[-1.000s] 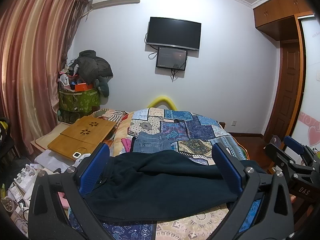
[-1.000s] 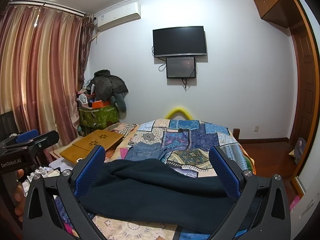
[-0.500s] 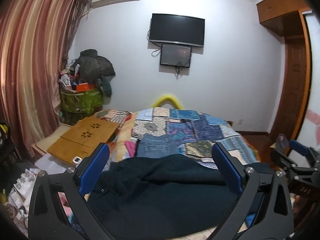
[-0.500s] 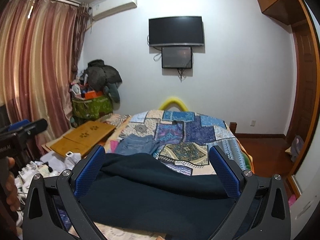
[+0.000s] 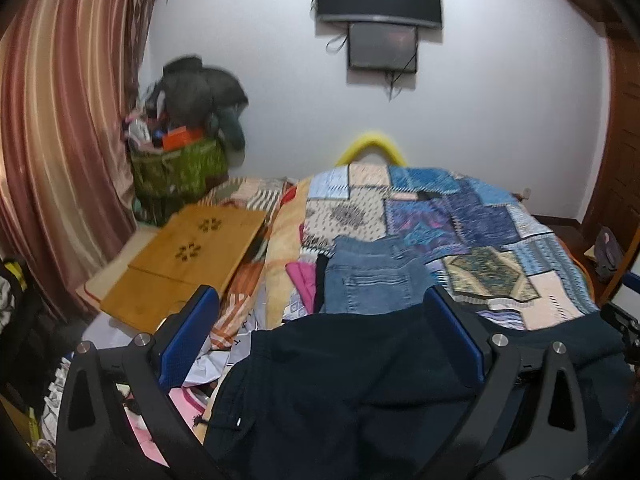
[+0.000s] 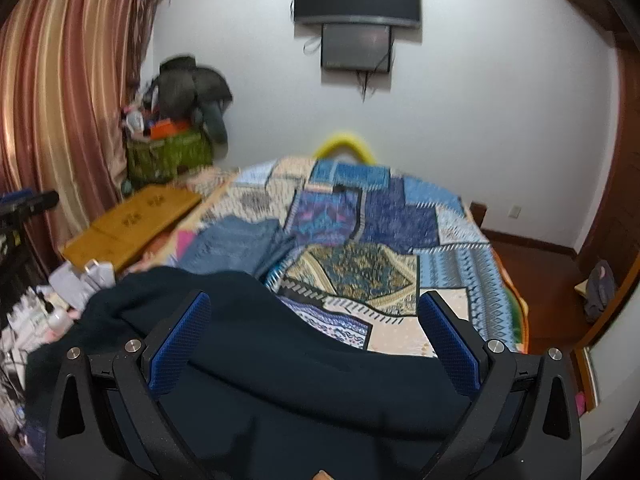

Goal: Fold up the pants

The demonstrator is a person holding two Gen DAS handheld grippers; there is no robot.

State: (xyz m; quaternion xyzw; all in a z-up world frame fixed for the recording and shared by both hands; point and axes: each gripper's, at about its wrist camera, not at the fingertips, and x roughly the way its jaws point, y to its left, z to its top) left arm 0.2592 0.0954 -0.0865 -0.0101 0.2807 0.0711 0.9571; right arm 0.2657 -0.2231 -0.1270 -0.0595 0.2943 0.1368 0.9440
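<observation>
Two wide-spread grippers, left (image 5: 320,340) and right (image 6: 314,344), blue pads apart, gripping nothing, hovering over dark navy soft-fabric pants (image 5: 360,392) lying rumpled across near edge of patchwork-quilted bed (image 5: 500,240). No neat fold visible; judged barely begun, smoothing and folding all left. Folded blue denim jeans (image 5: 368,280) further up quilt, beside pink cloth (image 5: 302,280). Green patterned fabric bin (image 5: 176,172) by striped curtain, crammed with orange box and dark jackets heaped above.
</observation>
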